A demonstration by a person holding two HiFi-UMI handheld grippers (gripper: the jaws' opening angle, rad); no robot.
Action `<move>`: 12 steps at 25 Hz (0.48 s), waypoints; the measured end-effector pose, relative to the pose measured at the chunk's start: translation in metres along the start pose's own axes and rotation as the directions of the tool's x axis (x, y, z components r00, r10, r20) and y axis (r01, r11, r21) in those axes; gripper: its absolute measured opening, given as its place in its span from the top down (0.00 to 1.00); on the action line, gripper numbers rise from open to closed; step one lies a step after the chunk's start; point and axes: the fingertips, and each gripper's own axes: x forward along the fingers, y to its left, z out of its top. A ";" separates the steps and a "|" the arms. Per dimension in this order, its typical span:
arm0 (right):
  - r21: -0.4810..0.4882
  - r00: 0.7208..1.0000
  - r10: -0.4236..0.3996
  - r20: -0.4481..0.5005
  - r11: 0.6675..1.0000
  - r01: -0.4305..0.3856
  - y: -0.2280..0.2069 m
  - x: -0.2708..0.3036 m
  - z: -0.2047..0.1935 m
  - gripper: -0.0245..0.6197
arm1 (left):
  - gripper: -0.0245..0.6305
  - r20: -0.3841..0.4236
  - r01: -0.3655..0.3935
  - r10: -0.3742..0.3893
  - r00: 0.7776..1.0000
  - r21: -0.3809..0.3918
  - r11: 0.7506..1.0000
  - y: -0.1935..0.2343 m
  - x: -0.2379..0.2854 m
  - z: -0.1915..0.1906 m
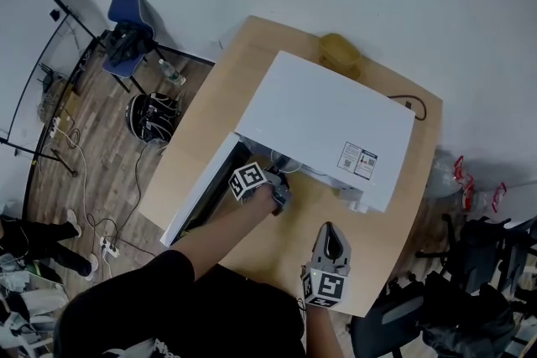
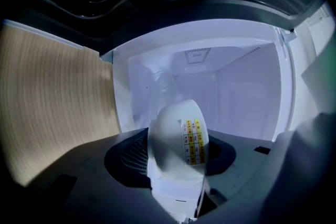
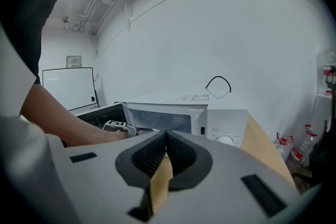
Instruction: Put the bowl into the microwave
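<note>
Your left gripper [image 1: 278, 197] reaches out far with its jaws clamped on the bowl [image 2: 176, 136], while your right gripper [image 1: 329, 236] hangs nearer, jaws closed.

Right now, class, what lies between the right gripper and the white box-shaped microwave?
Only bare light wooden tabletop separates the right gripper from the white box-shaped microwave. The head view shows this stretch, with nothing standing on it.
</note>
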 end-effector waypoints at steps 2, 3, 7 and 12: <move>0.000 1.000 0.000 -0.002 1.000 0.000 -0.001 0.000 -0.002 0.87 | 0.63 -0.002 0.014 -0.014 1.000 -0.007 1.000 -0.002 0.001 -0.001; 0.001 1.000 0.000 -0.003 1.000 0.000 -0.003 0.000 -0.003 0.87 | 0.63 0.002 0.018 -0.018 1.000 -0.014 1.000 -0.004 0.003 -0.002; 0.010 1.000 -0.014 -0.007 1.000 0.014 -0.009 -0.002 -0.005 0.87 | 0.63 0.021 0.007 -0.006 1.000 -0.023 1.000 -0.006 0.009 0.002; 0.015 0.999 -0.034 -0.011 0.999 0.034 -0.017 -0.006 -0.008 0.87 | 0.63 -0.015 -0.023 0.025 1.000 0.097 0.995 -0.013 0.013 0.000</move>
